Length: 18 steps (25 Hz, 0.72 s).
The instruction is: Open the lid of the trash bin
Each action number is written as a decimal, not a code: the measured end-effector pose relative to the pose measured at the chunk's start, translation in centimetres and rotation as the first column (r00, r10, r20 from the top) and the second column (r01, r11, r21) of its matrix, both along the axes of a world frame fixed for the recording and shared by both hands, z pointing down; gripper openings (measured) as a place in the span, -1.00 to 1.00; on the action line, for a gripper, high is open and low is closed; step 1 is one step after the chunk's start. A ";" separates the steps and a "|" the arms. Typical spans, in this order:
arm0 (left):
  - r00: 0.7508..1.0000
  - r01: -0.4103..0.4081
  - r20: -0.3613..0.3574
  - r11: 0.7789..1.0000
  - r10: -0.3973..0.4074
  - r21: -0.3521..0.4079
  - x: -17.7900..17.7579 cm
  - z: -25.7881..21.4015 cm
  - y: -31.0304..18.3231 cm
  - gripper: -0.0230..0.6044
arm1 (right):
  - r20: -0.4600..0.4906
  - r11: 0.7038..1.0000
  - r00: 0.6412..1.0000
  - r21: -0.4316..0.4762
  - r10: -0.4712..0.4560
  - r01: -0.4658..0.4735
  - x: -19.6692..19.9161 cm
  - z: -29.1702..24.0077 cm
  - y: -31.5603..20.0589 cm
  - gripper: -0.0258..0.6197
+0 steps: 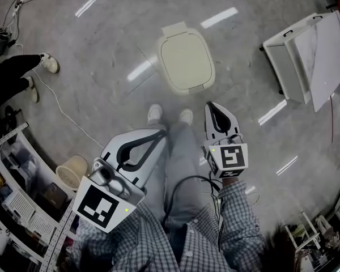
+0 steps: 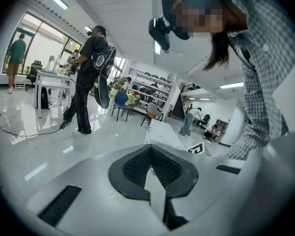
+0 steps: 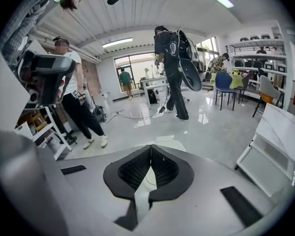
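Plainly, the task is not yet begun: the trash bin (image 1: 185, 60) is seen on the floor (image 1: 102, 55) beyond the feet, its lid (image 1: 187, 52) shut. The left claw (image 1: 160, 134) and right claw (image 1: 211, 106) are held closed, empty, well apart from it.

No readable text, labels or numbers anywhere.

lab: storage shelves (image 2: 152, 87), glossy floor (image 1: 102, 38), work tables (image 2: 51, 77).
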<state>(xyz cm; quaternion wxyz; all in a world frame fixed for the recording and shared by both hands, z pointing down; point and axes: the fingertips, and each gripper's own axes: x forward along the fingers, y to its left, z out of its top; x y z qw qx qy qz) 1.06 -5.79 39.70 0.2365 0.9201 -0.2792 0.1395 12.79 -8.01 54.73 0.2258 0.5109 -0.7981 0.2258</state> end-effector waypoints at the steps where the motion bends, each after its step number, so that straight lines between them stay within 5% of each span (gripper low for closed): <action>1: 1.000 -0.002 0.004 1.000 0.002 -0.005 0.0 0.4 0.1 -0.91 | -0.008 1.000 1.000 -0.008 -0.008 0.008 0.0 0.8 0.0 -0.86; 18: 0.999 0.039 0.029 0.998 -0.038 -0.055 -0.1 4.7 0.5 -0.91 | -0.081 0.984 0.992 -0.157 -0.099 0.086 0.5 12.5 -0.3 -0.86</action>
